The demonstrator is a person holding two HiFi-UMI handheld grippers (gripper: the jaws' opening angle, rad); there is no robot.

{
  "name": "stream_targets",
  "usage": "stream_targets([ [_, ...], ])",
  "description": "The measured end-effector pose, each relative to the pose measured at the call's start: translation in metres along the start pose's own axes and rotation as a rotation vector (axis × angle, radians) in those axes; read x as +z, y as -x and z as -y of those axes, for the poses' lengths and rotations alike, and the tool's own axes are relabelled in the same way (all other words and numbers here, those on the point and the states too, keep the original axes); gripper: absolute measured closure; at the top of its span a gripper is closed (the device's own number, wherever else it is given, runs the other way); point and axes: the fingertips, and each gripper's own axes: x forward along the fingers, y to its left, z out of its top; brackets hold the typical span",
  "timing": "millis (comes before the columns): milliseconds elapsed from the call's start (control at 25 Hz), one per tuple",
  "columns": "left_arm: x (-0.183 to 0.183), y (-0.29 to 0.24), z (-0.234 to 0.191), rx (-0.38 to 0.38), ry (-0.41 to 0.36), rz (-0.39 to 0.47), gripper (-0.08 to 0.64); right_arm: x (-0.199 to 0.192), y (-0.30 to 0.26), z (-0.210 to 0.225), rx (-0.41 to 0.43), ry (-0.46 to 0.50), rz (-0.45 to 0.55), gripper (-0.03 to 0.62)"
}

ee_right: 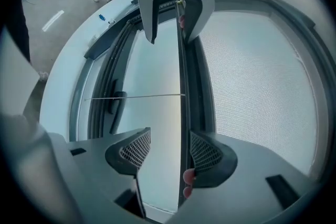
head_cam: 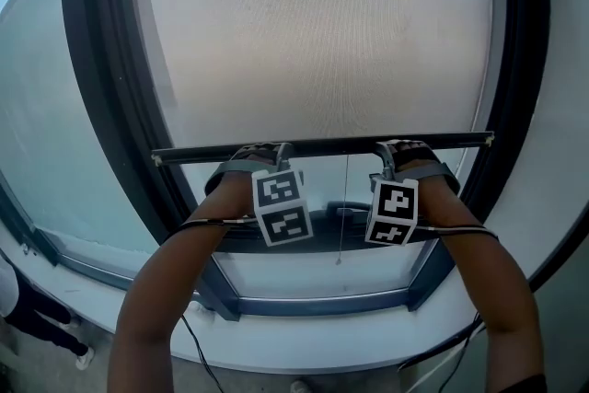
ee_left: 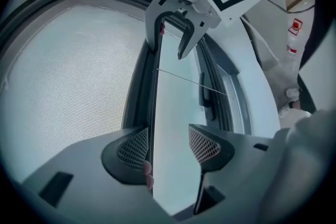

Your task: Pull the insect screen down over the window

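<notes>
Head view: the insect screen [head_cam: 313,32] hangs most of the way down the window [head_cam: 92,106], its bottom bar [head_cam: 322,144] straddled at two spots, probably for an even pull. Left gripper view: the left gripper [ee_left: 170,147] is spread, the bar lying against one jaw. Right gripper view: the right gripper [ee_right: 169,150] is likewise spread around it.

Insect screen [head_cam: 322,32]: fine woven mesh, matt, pale grey. Its bottom bar [head_cam: 322,145]: dark, smooth, matt, looks like metal. Window frame [head_cam: 106,106]: dark, smooth, slight sheen. Left gripper [ee_left: 168,147] and right gripper [ee_right: 167,150]: matt grey plastic; pads [ee_left: 134,148] dark, cross-hatched.
</notes>
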Motion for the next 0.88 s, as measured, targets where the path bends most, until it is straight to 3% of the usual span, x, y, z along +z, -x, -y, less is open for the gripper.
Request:
stream_targets([
  [400,-0.011,-0.038,0.066,-0.127,0.033,-0.017,0.318,0.005,-0.022,-0.072,0.132,-0.071,0.019,0.357],
  [880,-0.017,-0.061,0.113,-0.153,0.091,-0.013,0.318,0.007,-0.037,-0.123,0.193,-0.093,0.016,0.357],
])
